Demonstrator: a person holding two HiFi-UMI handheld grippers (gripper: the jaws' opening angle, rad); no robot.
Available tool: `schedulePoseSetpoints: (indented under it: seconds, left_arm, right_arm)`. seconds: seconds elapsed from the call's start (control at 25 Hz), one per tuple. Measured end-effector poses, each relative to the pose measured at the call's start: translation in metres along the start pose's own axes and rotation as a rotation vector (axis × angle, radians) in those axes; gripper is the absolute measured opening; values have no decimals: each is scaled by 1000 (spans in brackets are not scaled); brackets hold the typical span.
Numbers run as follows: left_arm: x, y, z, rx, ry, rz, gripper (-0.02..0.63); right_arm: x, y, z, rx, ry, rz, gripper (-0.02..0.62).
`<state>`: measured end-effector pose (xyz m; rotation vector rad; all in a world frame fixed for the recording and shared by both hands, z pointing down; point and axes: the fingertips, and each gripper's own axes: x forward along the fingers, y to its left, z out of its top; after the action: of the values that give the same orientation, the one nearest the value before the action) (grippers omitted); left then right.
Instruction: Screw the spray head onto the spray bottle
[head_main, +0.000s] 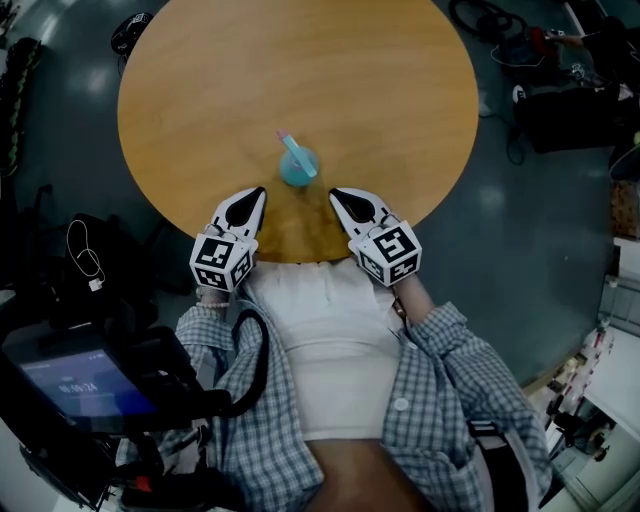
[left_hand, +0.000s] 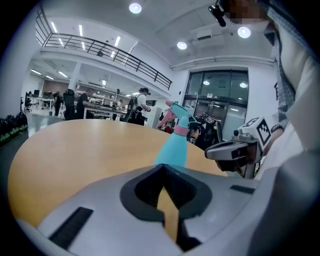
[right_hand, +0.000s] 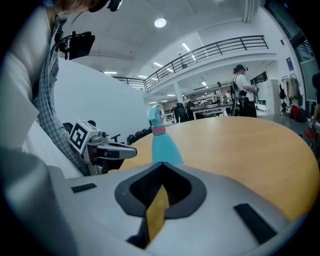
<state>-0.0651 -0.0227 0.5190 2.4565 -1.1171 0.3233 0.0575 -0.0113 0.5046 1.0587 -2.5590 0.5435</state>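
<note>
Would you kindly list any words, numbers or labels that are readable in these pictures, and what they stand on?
Nothing can be read.
Screen: digits, too blurred to read.
Marker cubes: square patterns, no words.
Bottle: no label shows.

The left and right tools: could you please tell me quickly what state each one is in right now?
Left tool: closed, holding nothing.
Right tool: closed, holding nothing.
</note>
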Motion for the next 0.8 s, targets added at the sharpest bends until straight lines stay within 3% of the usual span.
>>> schedulePoseSetpoints:
  seconds: [0.8]
  left_arm:
    - [7, -11, -4, 37, 24, -42, 6]
  right_arm:
    - [4, 2, -3, -17, 11, 2, -6]
